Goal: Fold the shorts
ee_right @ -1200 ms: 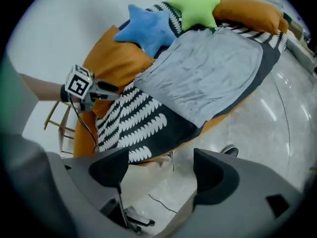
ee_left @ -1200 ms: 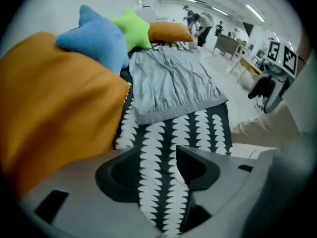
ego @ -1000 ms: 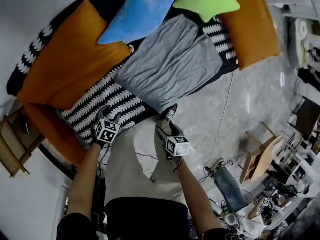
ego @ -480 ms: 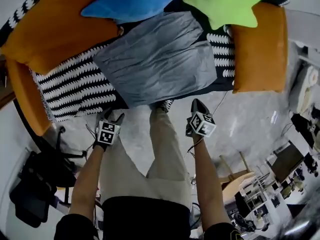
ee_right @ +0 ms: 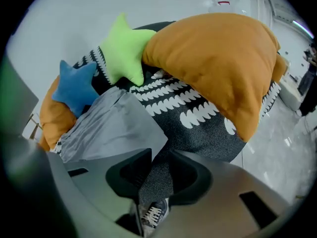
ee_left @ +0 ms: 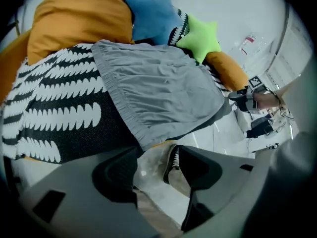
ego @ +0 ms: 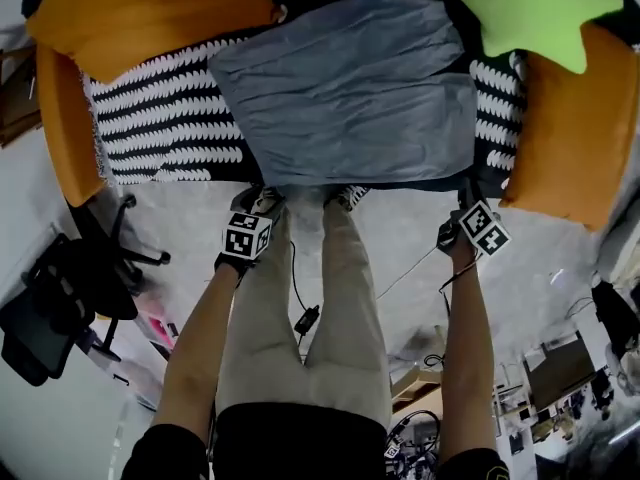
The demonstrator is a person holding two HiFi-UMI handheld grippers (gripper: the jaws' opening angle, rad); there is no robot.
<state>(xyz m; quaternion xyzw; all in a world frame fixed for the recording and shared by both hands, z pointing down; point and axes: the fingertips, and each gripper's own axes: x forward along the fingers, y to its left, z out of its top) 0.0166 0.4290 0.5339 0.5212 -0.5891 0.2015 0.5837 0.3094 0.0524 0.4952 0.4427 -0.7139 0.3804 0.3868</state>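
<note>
On the black-and-white sofa cover [ego: 150,118], the grey shorts [ego: 350,88] lie spread flat.

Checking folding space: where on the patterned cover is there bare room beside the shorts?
The widest bare patch is the patterned cover between the shorts and the left orange pillow. Only a narrow strip shows between the shorts and the right orange pillow. The far side is crowded by the blue star pillow and green star pillow.
</note>
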